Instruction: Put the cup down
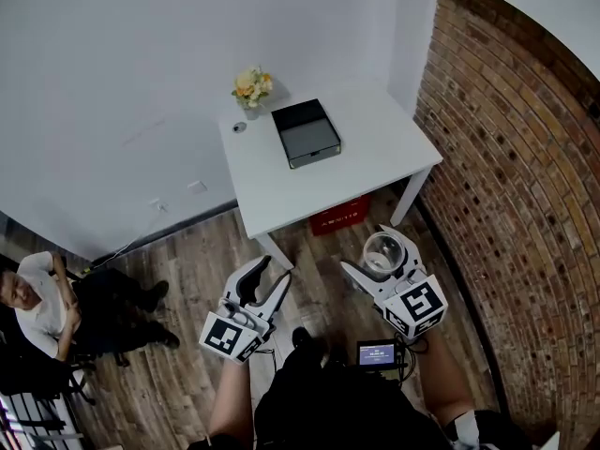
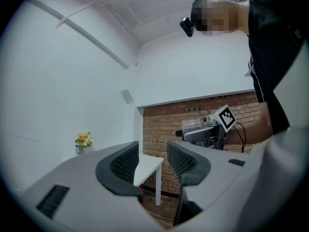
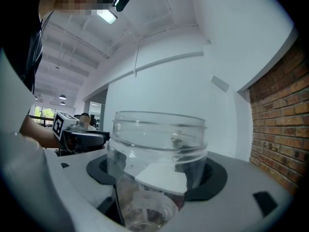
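The person's dark torso fills the bottom of the head view, with a small lit screen (image 1: pixel 378 353) at the waist and both forearms stretched forward from it. The right hand-held gripper (image 1: pixel 382 262) pinches a clear plastic cup (image 1: pixel 382 248) between widely spread jaws, one pad on each side of the wall; the cup stands upright with its ridged mouth facing up. It hangs over the wooden floor, short of the white table (image 1: pixel 375 162) and just off that table's near right corner. The left hand-held gripper (image 1: pixel 270 276) is level with it, short of the table's near left corner, jaws spread with nothing between them. On the table a grey box (image 1: pixel 306 132) sits towards the far side and a small bunch of flowers (image 1: pixel 252 87) stands at the far left corner; a red crate (image 1: pixel 339 216) shows beneath the near edge. The cup looks light and smooth, so I judge that letting go before its base meets the table would make it bounce or topple, and a placement too close to the near edge could send it to the floor. A tilted approach could catch the rim of the table. The bare near half of the table seems the safest spot, well away from the box.
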A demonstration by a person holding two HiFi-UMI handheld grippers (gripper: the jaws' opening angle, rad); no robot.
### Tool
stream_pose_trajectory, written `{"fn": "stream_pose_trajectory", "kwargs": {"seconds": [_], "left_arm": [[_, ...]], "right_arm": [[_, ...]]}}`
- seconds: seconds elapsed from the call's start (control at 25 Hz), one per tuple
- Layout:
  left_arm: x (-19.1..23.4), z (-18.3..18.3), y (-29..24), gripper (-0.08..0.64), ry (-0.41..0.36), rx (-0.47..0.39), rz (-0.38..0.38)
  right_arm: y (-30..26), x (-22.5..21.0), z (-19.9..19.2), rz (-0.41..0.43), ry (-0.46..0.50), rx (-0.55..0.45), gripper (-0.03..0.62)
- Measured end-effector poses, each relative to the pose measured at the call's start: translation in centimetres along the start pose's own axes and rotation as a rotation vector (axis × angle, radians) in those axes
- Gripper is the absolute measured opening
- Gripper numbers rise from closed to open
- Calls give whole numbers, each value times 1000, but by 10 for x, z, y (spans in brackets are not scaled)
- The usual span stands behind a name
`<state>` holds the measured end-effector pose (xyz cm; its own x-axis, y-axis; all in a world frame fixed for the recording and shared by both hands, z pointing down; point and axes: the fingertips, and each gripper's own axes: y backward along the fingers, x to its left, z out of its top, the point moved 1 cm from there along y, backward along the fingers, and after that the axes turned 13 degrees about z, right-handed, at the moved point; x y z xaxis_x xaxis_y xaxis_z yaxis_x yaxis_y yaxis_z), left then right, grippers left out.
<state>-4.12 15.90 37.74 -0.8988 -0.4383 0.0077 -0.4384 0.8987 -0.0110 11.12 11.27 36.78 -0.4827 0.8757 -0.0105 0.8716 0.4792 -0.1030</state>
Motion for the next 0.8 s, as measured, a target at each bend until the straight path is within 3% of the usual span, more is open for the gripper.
{"fn": "stream_pose_trajectory", "kwargs": {"seconds": [0.48, 0.8], "left_arm": [[66, -13, -82, 175, 19, 6, -30], [130, -2, -144, 176, 16, -8, -65]], "right_arm": [[-63, -67, 0, -36, 1, 10, 383], [-131, -118, 18, -69, 18, -3, 383]]}}
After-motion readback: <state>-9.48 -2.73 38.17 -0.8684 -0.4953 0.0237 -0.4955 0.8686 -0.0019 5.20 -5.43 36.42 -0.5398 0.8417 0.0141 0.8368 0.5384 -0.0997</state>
